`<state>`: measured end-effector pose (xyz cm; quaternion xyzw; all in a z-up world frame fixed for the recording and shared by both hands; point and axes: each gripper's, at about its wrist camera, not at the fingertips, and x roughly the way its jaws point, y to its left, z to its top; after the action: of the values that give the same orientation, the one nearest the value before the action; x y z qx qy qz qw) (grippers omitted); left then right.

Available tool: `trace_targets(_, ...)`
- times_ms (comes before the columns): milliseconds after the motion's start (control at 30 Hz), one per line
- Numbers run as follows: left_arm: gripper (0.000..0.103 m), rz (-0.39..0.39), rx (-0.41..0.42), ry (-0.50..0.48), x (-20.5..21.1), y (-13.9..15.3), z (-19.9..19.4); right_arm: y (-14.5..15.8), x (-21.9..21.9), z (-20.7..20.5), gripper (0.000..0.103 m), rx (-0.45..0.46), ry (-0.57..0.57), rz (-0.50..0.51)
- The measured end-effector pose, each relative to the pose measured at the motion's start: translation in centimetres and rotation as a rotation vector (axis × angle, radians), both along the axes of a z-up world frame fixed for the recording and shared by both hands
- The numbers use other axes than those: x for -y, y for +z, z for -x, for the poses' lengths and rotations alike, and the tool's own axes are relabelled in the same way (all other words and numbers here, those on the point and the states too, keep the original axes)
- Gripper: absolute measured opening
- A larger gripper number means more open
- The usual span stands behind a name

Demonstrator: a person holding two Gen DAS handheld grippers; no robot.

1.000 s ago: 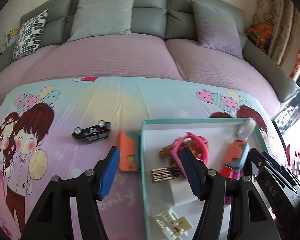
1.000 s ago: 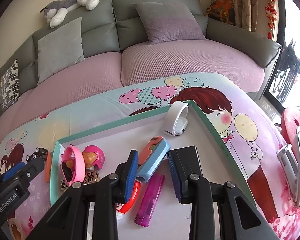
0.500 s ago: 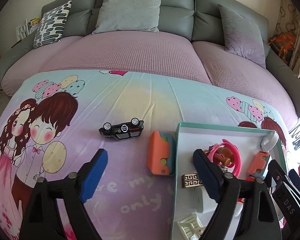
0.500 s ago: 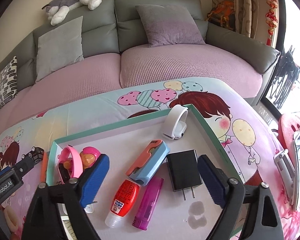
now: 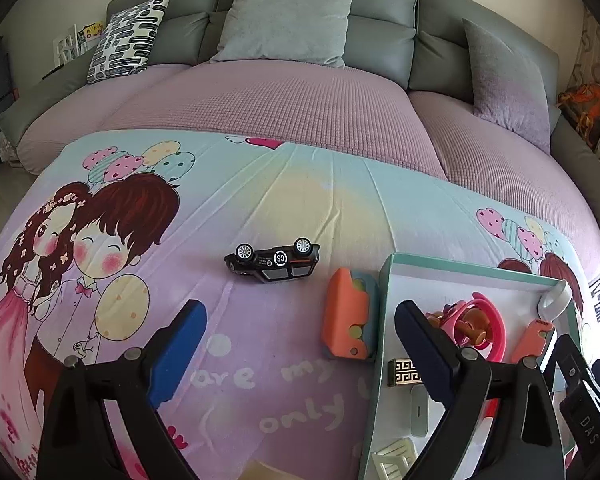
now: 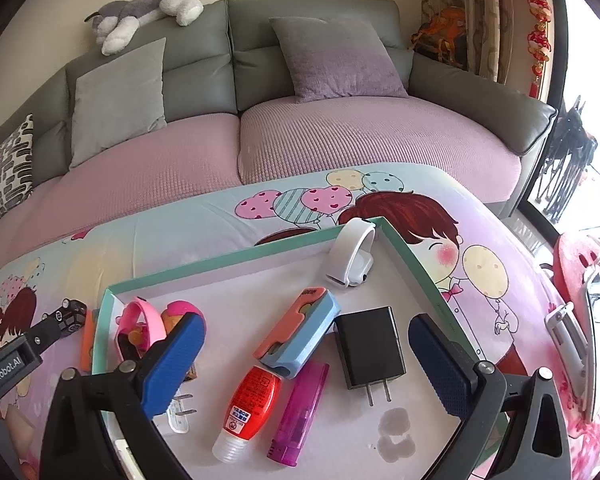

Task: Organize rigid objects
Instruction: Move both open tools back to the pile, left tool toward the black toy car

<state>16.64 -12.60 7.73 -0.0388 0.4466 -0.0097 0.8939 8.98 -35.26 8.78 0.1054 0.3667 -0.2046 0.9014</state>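
A green-rimmed white tray (image 6: pixel 228 259) holds a black charger (image 6: pixel 369 345), an orange-and-blue case (image 6: pixel 300 330), a red bottle (image 6: pixel 249 408), a purple lighter (image 6: pixel 300 410), a white band (image 6: pixel 350 256) and a pink band (image 6: pixel 134 326). My right gripper (image 6: pixel 306 364) is open and empty above the tray. In the left wrist view a black toy car (image 5: pixel 274 261) lies upside down on the cloth, and an orange case (image 5: pixel 346 314) lies against the tray (image 5: pixel 382 308). My left gripper (image 5: pixel 300 350) is open and empty, near the orange case.
The printed cloth (image 5: pixel 140 240) covers the table before a grey and purple sofa (image 5: pixel 284 92). A pink stool (image 6: pixel 584 280) and white rack stand at the right. A plush dog (image 6: pixel 148 4) lies on the sofa back.
My right gripper opened and let go of the black charger, which now lies in the tray. My left gripper opened wider and swung left, away from the tray toward the car and orange case.
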Motion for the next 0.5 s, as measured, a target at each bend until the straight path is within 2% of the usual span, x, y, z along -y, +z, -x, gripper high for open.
trace_targets(133,0.096,-0.011,0.009,0.009,-0.4,0.2,0.0,0.5,-0.3,0.1,0.103,0.046,0.005,-0.017)
trace_targets(500,0.096,-0.025,0.013,0.07,-3.1,0.6,-0.1,0.4,-3.4,-1.3,0.103,0.052,0.111,-0.062)
